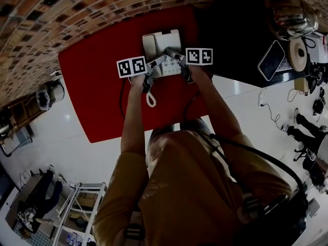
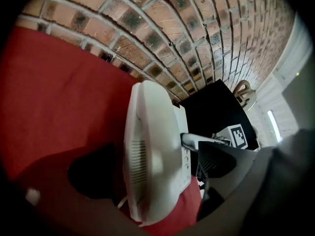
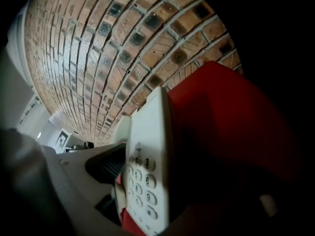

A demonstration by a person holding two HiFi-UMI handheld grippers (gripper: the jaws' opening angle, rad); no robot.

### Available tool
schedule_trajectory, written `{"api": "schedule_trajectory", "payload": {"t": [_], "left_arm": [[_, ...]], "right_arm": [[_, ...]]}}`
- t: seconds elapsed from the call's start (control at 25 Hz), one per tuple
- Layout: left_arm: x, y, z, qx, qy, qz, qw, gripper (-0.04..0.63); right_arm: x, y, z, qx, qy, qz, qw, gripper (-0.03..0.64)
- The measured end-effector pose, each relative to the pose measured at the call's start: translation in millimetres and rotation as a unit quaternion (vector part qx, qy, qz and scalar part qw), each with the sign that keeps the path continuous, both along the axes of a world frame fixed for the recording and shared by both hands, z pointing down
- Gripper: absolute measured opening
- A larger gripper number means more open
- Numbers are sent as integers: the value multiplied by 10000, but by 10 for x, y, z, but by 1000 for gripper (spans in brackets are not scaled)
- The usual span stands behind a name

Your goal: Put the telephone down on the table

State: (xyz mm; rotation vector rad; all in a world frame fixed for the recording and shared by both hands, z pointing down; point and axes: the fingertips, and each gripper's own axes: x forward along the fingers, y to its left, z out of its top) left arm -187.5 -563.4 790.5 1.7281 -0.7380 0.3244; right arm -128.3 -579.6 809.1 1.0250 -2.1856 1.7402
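Both loaded: left gripper (image 1: 152, 68) and right gripper (image 1: 177, 60) each pinch one side of the telephone (image 1: 161, 45) at the red table (image 1: 92, 86) far end, seated or lifted unclear.

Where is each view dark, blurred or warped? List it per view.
Head view: dim overall, fisheye bends the brick wall. Left gripper view: white plastic push-button telephone close and soft, black corners. Right gripper view: deep shadow over the red tabletop.
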Motion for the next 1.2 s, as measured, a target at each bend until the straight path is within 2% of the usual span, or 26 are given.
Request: {"api": "schedule_trajectory", "payload": {"t": [0.08, 0.16, 0.24, 0.36, 0.44, 0.56, 0.6, 0.64, 0.72, 0.84, 0.92, 1.0, 1.12, 1.16, 1.2], "left_arm": [[-92, -39, -63, 94, -74, -46, 9999, 512], [-178, -60, -145, 194, -59, -127, 9997, 512], [-249, -39, -292, 362, -75, -199, 9991, 512], [-331, -14, -665, 753, -93, -404, 9963, 512], [-341, 2, -1034, 1199, -135, -561, 9911, 511], [-400, 79, -1655, 2051, -454, -781, 9746, 511], [-466, 107, -1866, 2399, -645, -919, 9643, 511], [-548, 135, -2085, 2787, -866, -1084, 9503, 511], [-719, 210, -2525, 3522, -1311, -1399, 9161, 511], [-939, 362, -3064, 4290, -1849, -1688, 8679, 511], [-1083, 482, -3314, 4597, -2092, -1865, 8427, 511], [-1224, 638, -3502, 4794, -2252, -2098, 8218, 511], [-1382, 916, -3717, 5077, -2528, -2496, 7849, 511], [-1416, 998, -3742, 5118, -2594, -2610, 7763, 511], [-1444, 1069, -3742, 5127, -2631, -2702, 7713, 511]], "right_arm": [[14, -9, 24, 0, 50, 96, 9999, 390], [57, -24, 27, 177, 323, 141, 9992, 390], [131, -45, -99, 566, 632, 195, 9962, 388], [147, -82, -562, 1253, 720, 200, 9893, 390], [160, -100, -1001, 1875, 859, 280, 9781, 390], [229, -74, -1743, 3028, 1409, 558, 9409, 393], [232, -40, -1999, 3386, 1526, 634, 9263, 393], [228, 8, -2251, 3715, 1601, 699, 9118, 393], [205, 135, -2725, 4317, 1696, 773, 8826, 394], [159, 348, -3320, 5039, 1738, 826, 8421, 394], [143, 500, -3604, 5274, 1639, 942, 8283, 376], [164, 663, -3794, 5401, 1504, 1194, 8194, 379], [208, 917, -3920, 5579, 1432, 1419, 8051, 394], [207, 988, -3920, 5635, 1509, 1373, 8005, 396], [202, 1051, -3905, 5671, 1621, 1306, 7969, 394]]}}
